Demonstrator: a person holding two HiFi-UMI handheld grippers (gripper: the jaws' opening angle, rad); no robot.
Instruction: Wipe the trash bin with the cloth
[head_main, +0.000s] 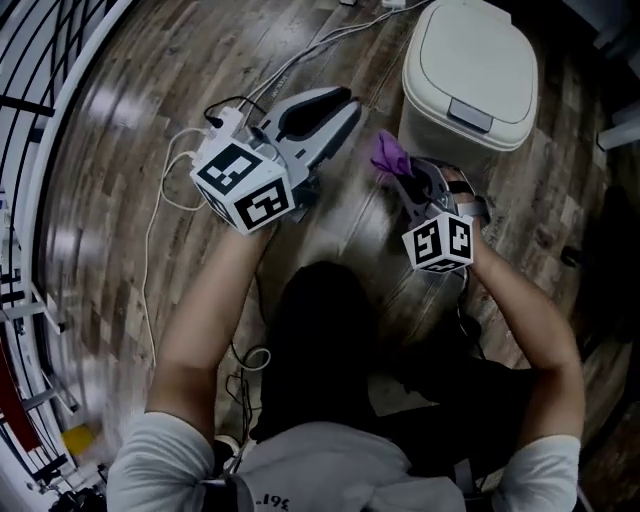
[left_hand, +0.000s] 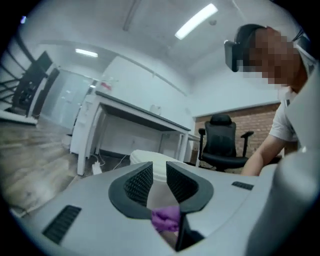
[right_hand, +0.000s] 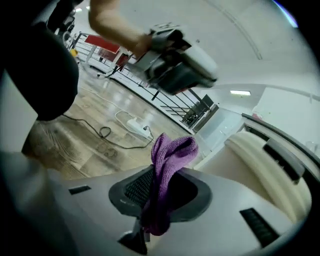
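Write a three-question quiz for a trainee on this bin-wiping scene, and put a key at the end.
1. Multiple choice: what is clamped in the right hand-held gripper?
A) a sponge
B) a purple cloth
C) nothing

2. True or false: the lid of the trash bin stands open.

3. Fill in the blank: on the wooden floor near the left hand-held gripper lies a white ___ with cables.

Key:
1. B
2. False, the lid is down.
3. power strip
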